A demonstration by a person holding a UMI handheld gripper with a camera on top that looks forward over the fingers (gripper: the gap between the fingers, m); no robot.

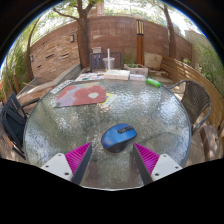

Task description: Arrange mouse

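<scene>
A blue computer mouse (118, 136) lies on the round glass table (60, 125), just ahead of my fingers and a little left of the middle between them. A red mouse mat (82, 95) lies further back on the left of the table. My gripper (112, 157) is open, with the magenta pads (78, 156) spread wide and nothing between them. The mouse rests on the table, apart from both fingers.
A green object (153, 83) lies at the far right of the table. White boxes and papers (117, 73) sit at the far edge. Dark chairs stand at the left (14, 118) and right (196, 98). A brick wall and trees are behind.
</scene>
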